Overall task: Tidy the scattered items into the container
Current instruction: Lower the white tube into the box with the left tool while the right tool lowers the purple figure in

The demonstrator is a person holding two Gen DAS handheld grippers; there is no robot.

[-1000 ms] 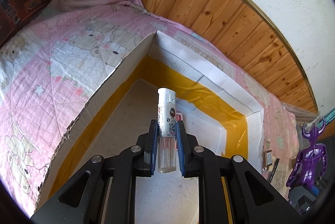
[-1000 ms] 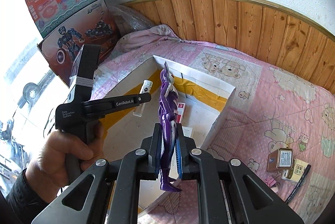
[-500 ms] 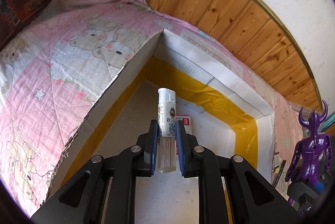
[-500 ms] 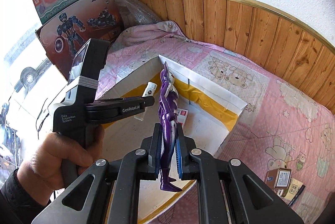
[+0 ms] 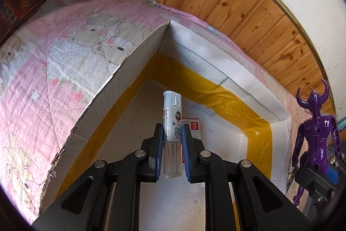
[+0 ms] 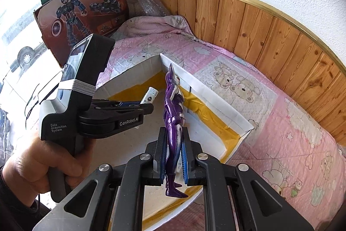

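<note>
My left gripper [image 5: 172, 132] is shut on a small clear spray bottle [image 5: 172, 123] with a white cap, held over the inside of the open cardboard box [image 5: 227, 77], which is white with yellow tape. The bottle also shows in the right wrist view [image 6: 149, 97], in the left gripper [image 6: 151, 104]. My right gripper [image 6: 172, 136] is shut on a purple horned toy figure [image 6: 173, 114], held upright above the box's [image 6: 216, 101] near side. The figure also shows at the right edge of the left wrist view [image 5: 313, 129]. A red-and-white packet [image 5: 192, 126] lies on the box floor.
The box sits on a pink teddy-bear quilt [image 6: 270, 123]. A wooden headboard [image 6: 259, 32] and white wall stand behind. Toy boxes [image 6: 82, 4] lean at the far left, next to a bubble-wrap roll [image 6: 147, 2].
Both grippers have moved closer in over the box with their items. The purple figure has come nearer to the left gripper.
</note>
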